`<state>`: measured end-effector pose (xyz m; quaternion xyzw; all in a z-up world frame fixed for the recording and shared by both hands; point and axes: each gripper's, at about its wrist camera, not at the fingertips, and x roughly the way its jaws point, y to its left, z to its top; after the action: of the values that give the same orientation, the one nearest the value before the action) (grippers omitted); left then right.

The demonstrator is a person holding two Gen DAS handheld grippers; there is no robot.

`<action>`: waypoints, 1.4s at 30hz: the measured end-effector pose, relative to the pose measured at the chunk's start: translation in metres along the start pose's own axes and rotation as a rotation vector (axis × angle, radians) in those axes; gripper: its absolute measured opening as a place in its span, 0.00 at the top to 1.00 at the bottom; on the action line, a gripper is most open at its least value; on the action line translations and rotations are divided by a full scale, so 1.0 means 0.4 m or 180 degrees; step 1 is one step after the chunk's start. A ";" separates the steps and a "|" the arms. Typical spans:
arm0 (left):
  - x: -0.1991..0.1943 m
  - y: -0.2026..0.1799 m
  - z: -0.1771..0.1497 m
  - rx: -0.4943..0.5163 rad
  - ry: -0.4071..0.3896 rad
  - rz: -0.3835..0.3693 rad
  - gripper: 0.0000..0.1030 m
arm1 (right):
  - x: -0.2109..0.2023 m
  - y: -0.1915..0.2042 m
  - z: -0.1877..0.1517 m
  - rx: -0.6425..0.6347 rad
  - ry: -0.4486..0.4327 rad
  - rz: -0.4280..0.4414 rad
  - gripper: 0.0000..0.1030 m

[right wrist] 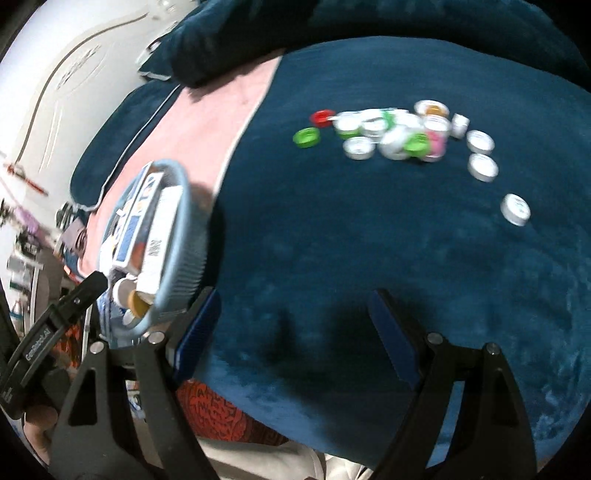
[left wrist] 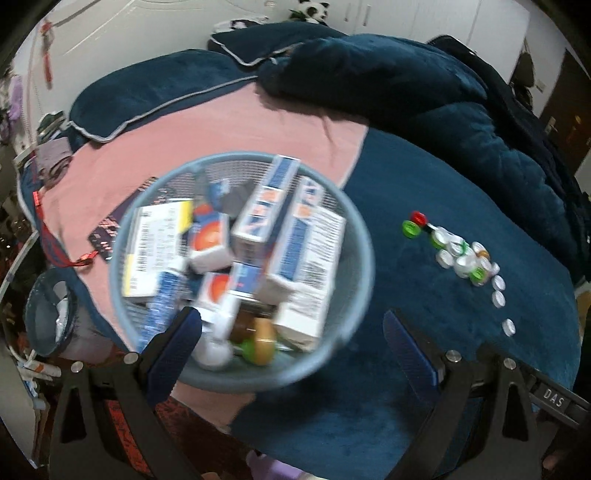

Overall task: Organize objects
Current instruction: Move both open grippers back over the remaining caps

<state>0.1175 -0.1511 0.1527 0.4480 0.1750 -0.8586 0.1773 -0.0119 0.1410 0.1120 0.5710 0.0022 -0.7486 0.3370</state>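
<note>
Left wrist view shows the left gripper with its two blue-padded fingers spread wide and nothing pressed between them; its left finger overlaps the near rim of a round light-blue mesh basket in the picture, though whether it touches the rim cannot be told. The basket is piled with medicine boxes, at least six though blur hides an exact count, plus a few small bottles at its near edge. A second, smaller blue basket sits at the far left. In the right wrist view the right gripper also stands wide and empty above bare blue cover, and the basket appears at its left with the other gripper's black arm beside it.

To the right of the basket, well apart from it, lies a cluster of bottle caps: one red cap, about three green ones, one pink, and the rest white or silver, with three white caps strung out separately toward the near side.

Everything rests on a bed with a dark blue plush cover and a pink sheet. Blue pillows and a bunched blue duvet lie at the far side, against white panelled walls, with a panda plush toy at the top.
</note>
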 end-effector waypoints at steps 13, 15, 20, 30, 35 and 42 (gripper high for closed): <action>0.040 -0.295 -0.027 0.0604 0.0152 -0.0223 0.03 | -0.075 -0.263 -0.018 0.0533 -0.0142 -0.0195 0.19; 0.065 -0.348 -0.036 0.0744 0.0220 -0.0246 0.03 | -0.083 -0.311 -0.021 0.0650 -0.0158 -0.0216 0.19; 0.114 -0.443 -0.045 0.1020 0.0324 -0.0313 0.03 | -0.075 -0.407 -0.018 0.0842 -0.0131 -0.0347 0.19; 0.223 -0.481 0.008 0.1117 0.0446 -0.0306 0.03 | -0.001 -0.443 0.055 0.0526 -0.0172 -0.0664 0.19; 0.265 -0.456 0.032 0.0959 0.0519 -0.0364 0.03 | 0.038 -0.420 0.101 0.0324 -0.0187 -0.0720 0.20; 0.290 -0.473 0.035 0.0972 0.0569 -0.0424 0.03 | 0.074 -0.435 0.125 0.0198 -0.0203 -0.0955 0.70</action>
<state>-0.0418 -0.0091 0.0906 0.5316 0.0870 -0.8418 0.0338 -0.1464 0.2409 0.0377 0.5504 0.0536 -0.8079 0.2035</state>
